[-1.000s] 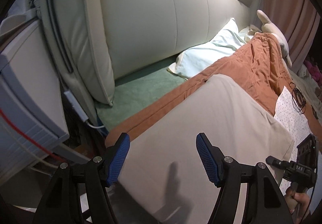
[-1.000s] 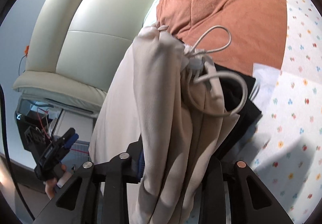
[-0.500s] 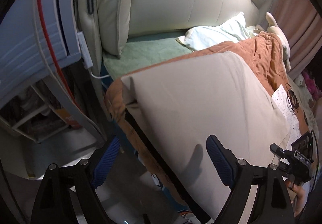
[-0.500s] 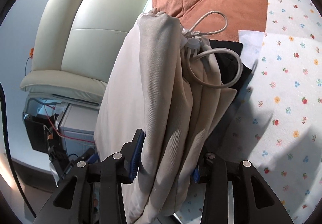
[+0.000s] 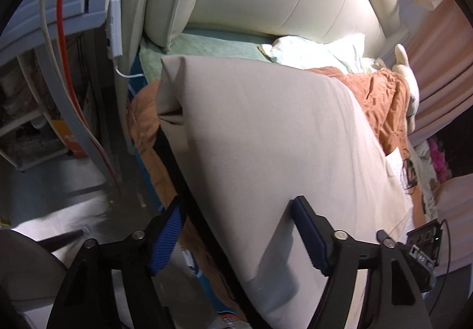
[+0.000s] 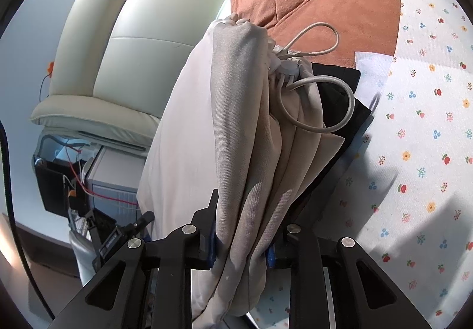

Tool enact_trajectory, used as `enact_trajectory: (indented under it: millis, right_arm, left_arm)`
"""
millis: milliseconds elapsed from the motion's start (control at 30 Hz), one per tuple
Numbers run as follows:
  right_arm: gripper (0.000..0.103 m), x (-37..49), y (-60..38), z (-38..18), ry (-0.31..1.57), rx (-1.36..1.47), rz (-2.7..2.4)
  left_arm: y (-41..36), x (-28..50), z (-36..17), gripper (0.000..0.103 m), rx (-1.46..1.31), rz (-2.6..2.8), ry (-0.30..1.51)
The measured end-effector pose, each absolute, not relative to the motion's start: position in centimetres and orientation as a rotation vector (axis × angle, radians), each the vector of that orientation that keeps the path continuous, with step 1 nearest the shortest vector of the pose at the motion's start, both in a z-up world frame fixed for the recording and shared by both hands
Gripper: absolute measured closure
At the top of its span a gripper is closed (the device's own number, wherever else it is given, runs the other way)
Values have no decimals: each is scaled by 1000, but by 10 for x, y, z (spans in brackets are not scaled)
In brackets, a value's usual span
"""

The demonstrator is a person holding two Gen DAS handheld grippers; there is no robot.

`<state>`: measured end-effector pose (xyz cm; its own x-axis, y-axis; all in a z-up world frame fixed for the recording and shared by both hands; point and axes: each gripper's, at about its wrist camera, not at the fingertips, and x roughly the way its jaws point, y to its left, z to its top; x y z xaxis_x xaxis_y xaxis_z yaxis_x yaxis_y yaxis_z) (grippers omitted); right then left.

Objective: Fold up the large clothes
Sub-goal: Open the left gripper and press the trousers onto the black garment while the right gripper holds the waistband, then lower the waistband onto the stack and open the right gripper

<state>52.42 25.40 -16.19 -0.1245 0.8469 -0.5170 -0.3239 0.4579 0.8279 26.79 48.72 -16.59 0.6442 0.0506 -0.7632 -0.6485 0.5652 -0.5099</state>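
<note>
The beige garment (image 5: 266, 151) lay along the bed's (image 6: 428, 122) side edge. The right claw (image 6: 241, 243) was closing, clenched on its bunched waistband; the left claw (image 5: 236, 237) was closing, released, straddling its edge.

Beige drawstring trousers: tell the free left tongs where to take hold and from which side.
Grip the beige drawstring trousers at the folded edge hanging off the bedside, between the closing left tongs. Come from below; the flat panel offers nothing to pinch.
</note>
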Motion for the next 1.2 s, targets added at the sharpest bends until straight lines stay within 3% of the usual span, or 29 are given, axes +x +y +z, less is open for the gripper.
enact_trajectory:
  millis: [167, 333, 533, 800, 1000, 1133, 1200]
  right_arm:
    - [79, 527, 250, -165, 1341, 520, 1097]
    - [81, 526, 255, -157, 1330, 497, 1119]
    - [85, 521, 273, -130, 1303, 495, 1185]
    - [86, 503, 305, -130, 1336, 513, 1253]
    - [87, 513, 295, -158, 1351, 452, 1145]
    - [86, 525, 283, -175, 1379, 482, 1106]
    - [80, 527, 280, -177, 1388, 480, 1084]
  left_arm:
    - [483, 271, -165, 44, -882, 456, 740]
    - [484, 276, -150, 77, -822, 502, 739]
    - [500, 290, -127, 90, -764, 546, 754]
    - [525, 292, -114, 91, -723, 611, 745]
    - [516, 287, -142, 73, -741, 599, 800]
    - [497, 285, -149, 69, -690, 619, 814]
    - [490, 285, -150, 63, -668, 640, 828]
